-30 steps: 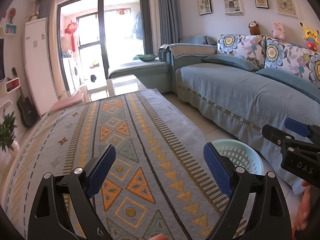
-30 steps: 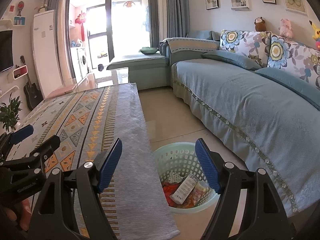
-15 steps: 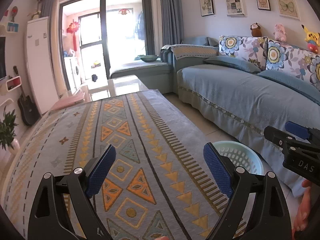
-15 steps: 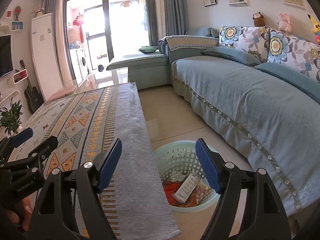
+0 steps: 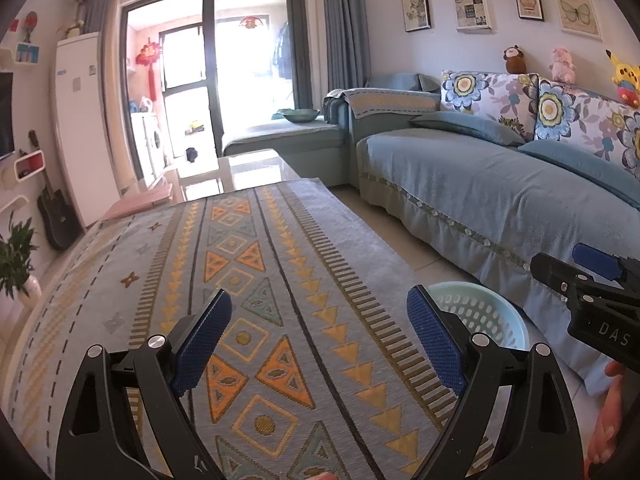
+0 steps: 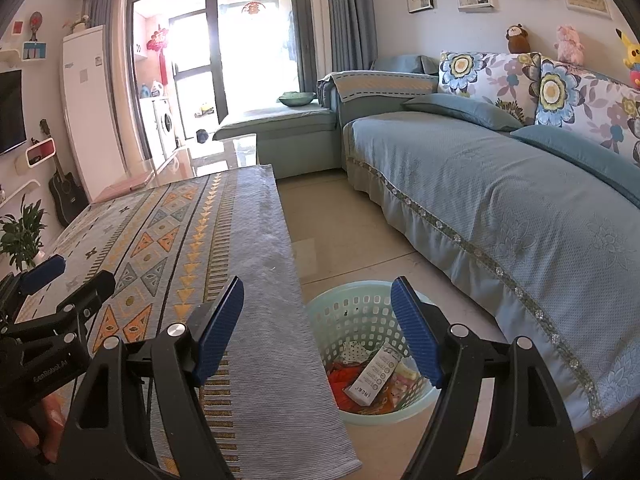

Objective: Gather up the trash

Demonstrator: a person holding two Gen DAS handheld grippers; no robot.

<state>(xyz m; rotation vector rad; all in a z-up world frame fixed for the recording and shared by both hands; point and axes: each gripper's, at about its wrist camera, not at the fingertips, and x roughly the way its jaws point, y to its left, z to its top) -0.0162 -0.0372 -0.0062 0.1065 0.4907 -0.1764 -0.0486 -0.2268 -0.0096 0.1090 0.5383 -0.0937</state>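
Note:
A pale green plastic basket (image 6: 360,312) stands on the floor between the table and the sofa. It holds trash: a white printed packet (image 6: 374,372), red and orange wrappers (image 6: 344,386) and other scraps. Its rim shows in the left wrist view (image 5: 480,312). My right gripper (image 6: 318,328) is open and empty, above the table's right edge and the basket. My left gripper (image 5: 320,336) is open and empty over the patterned tablecloth (image 5: 248,280). No trash shows on the cloth.
The table carries a grey cloth with orange triangles (image 6: 168,232); bare glass top (image 5: 224,176) and a pink item (image 5: 140,200) lie at its far end. A blue sofa (image 6: 500,208) runs along the right. Tiled floor (image 6: 332,216) lies between.
Both grippers stay open and empty. Both views have shifted only slightly; the basket and its contents have not moved.

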